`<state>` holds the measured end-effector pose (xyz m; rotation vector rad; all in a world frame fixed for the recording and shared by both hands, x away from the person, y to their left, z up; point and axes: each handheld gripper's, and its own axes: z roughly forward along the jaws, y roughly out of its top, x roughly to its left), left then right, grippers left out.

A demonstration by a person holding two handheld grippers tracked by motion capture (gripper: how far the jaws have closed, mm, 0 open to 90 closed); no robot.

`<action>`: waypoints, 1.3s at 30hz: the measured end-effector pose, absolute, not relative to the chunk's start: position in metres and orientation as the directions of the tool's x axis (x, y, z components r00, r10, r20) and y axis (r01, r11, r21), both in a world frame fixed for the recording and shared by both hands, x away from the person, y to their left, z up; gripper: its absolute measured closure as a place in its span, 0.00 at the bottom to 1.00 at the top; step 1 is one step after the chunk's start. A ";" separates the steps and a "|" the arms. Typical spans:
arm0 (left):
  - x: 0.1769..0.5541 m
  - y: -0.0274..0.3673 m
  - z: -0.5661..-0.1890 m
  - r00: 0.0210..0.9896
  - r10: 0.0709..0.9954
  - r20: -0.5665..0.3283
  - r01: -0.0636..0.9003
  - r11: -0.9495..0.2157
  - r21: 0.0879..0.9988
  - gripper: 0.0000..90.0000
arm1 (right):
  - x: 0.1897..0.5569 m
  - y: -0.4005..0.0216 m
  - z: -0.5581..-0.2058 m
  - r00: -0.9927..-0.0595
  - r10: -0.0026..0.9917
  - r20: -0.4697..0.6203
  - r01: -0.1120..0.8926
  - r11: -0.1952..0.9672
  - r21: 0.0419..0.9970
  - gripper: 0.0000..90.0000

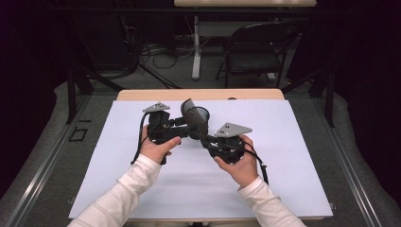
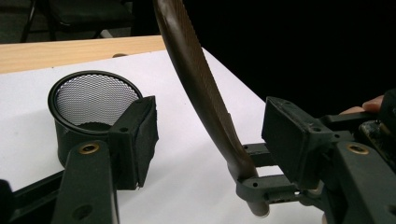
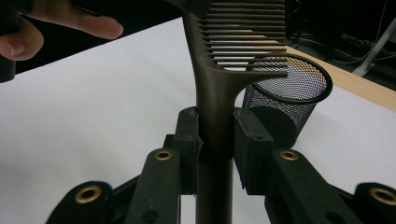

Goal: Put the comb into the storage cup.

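Above the white mat (image 1: 198,179), the right gripper (image 3: 215,140) clamps an unlabelled brown comb (image 3: 219,93); the left gripper (image 2: 205,140) gapes around it.

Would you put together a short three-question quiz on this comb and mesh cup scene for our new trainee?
1. Which gripper clamps the comb by its handle?
2. True or false: the comb already stands inside the mesh cup.
3. How do the left gripper's jaws stand about the comb: A) pressed shut on it, B) apart, one on each side, without gripping it?

Key
1. The right gripper; its pads press on the handle from both sides.
2. False; the comb is held up beside the cup, which stands on the white sheet.
3. B.
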<state>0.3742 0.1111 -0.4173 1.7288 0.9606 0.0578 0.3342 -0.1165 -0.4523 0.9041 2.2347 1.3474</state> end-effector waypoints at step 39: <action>0.382 0.098 -0.426 0.639 0.586 -0.499 0.631 -0.028 0.775 0.71 | 0.332 -0.113 -0.454 -0.727 0.687 0.000 0.317 0.335 0.887 0.81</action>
